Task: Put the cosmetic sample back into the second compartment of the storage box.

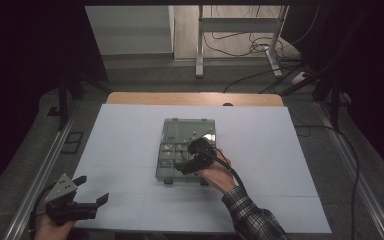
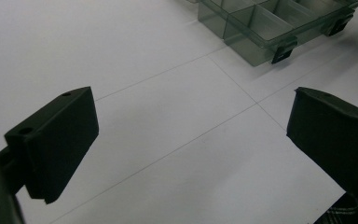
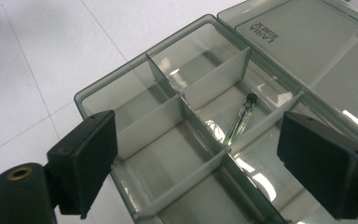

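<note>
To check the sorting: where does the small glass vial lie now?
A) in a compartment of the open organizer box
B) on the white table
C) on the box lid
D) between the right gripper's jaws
A: the small glass vial lies in a compartment of the organizer box, beyond the open right gripper.

I am working in what looks like a lab: dark curtains flank a white-topped table (image 1: 130, 150), metal rails (image 1: 40, 175) run alongside, and cables (image 1: 250, 47) trail under a desk frame (image 1: 240, 35) beyond.
</note>
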Demonstrator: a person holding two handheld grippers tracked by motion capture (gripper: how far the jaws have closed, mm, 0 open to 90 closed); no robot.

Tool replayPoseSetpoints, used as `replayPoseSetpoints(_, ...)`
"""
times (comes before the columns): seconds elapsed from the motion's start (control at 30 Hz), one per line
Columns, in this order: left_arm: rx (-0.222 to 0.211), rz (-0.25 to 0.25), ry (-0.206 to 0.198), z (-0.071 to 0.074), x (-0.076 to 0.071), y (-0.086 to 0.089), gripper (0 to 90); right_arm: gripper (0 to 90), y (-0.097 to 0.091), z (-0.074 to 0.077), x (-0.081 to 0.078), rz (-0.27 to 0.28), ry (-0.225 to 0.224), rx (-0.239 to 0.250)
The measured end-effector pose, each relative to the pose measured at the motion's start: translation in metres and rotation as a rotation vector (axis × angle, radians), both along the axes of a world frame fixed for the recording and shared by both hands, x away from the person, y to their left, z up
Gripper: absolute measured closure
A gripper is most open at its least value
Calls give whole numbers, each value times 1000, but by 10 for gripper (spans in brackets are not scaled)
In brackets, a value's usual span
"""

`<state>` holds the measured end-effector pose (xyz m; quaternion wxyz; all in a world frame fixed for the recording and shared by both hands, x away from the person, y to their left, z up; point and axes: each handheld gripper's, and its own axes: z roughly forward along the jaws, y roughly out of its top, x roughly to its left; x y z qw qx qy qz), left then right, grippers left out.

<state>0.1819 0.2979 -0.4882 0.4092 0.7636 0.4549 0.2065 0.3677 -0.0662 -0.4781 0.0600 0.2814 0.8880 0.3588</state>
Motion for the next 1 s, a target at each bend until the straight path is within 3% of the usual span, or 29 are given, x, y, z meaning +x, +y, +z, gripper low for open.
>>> replayPoseSetpoints(0.5,0,0,-2,0,0,0,26,60,-11,2,-3,-16,-6,7)
replayPoseSetpoints(0.67,1,-1,-3,0,0,0,26,54,-14,4,-4,-14,25,19)
replayPoseSetpoints(1.0,2,-1,-5,0,-1,0,27,33,-20,5,-9,-2,38,2)
